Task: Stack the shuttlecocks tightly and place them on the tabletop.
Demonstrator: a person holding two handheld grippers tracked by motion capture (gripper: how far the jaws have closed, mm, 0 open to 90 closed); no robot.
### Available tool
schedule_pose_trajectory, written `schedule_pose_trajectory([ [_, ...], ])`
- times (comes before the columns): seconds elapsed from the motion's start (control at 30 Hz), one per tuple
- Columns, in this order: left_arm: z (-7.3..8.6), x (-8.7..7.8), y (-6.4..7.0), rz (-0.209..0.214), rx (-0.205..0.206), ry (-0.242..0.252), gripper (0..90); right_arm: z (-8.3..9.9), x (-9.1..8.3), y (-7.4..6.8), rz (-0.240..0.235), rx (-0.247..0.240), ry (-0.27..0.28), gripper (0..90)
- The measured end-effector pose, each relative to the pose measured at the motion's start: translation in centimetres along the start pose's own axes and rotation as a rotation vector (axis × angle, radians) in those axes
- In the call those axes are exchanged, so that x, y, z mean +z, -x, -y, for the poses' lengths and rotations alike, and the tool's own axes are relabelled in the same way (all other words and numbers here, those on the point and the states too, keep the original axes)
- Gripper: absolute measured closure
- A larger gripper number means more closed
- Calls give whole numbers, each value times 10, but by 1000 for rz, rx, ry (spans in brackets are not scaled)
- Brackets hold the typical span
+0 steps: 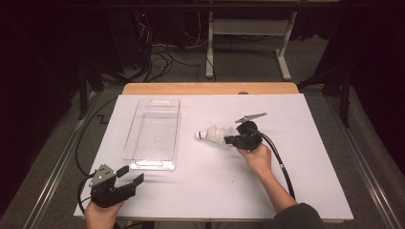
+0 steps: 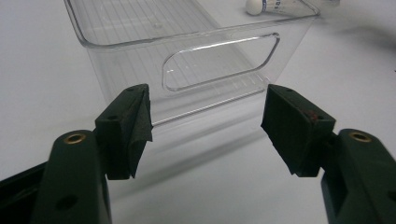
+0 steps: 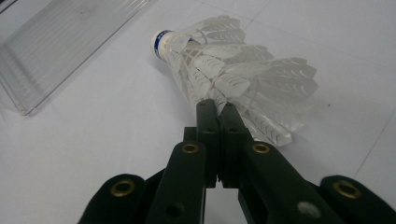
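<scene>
Right gripper view, right hand-held gripper (image 3: 218, 108) clamped on shuttlecock (image 3: 233, 79) feathers, left hand-held gripper (image 2: 208, 116) spread apart

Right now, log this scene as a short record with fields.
surface: white table
held thing: shuttlecock, lying on its side, cork end toward the bin
right gripper: shut on the shuttlecock's feather skirt
left gripper: open, nothing between its fingers, facing the bin's near end wall
container: clear plastic bin, empty, left of the shuttlecock, handle cutout in its near end
relation: shuttlecock outside the bin, apart from it
</scene>
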State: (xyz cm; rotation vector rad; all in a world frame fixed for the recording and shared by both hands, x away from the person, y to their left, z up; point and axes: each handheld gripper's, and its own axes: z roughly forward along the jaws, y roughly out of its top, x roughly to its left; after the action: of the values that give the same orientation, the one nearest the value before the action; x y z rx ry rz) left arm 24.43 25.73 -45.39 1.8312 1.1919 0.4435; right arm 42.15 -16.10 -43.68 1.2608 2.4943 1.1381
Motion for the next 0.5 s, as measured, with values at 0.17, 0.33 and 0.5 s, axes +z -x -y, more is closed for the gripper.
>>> schedule_pose_trajectory([
  [0.17, 0, 0, 0, 0, 1, 0, 336, 0, 5, 2, 9, 7, -11, 896],
  [0.33, 0, 0, 0, -1, 1, 0, 336, 1, 9, 2, 12, 7, -12, 888],
  [0.5, 0, 0, -1, 0, 1, 1, 336, 0, 10, 2, 14, 11, -6, 865],
])
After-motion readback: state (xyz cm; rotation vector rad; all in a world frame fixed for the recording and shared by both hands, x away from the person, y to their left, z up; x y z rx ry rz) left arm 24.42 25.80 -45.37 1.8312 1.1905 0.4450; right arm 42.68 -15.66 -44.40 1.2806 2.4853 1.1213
